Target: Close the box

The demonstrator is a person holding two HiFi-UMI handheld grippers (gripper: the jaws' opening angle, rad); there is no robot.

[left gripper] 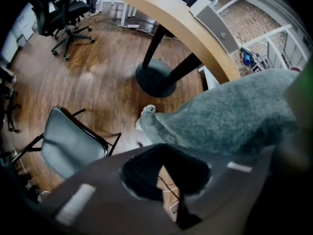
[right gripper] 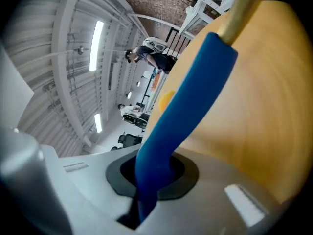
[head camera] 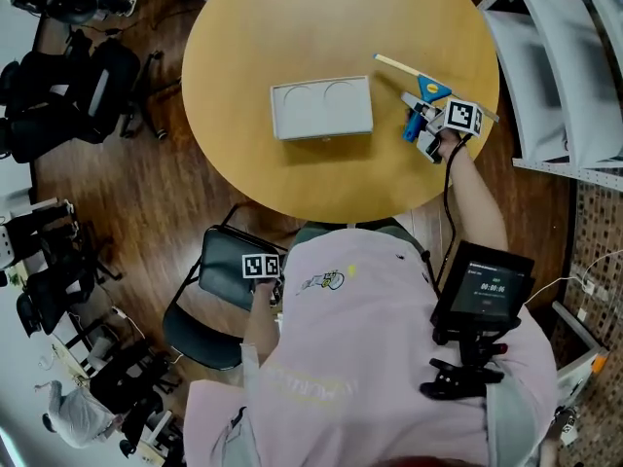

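Box (head camera: 321, 108), rectangular, on round wooden table (head camera: 243, 47)

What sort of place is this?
Probably an office or lab workspace: a round wooden table, wheeled office chairs on a wood floor, and metal shelving beside the table.

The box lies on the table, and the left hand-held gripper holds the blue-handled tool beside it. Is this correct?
Not quite. It is the right hand-held gripper that holds the blue-handled tool, as the head view shows. The box does lie on the table, with the tool beside it.
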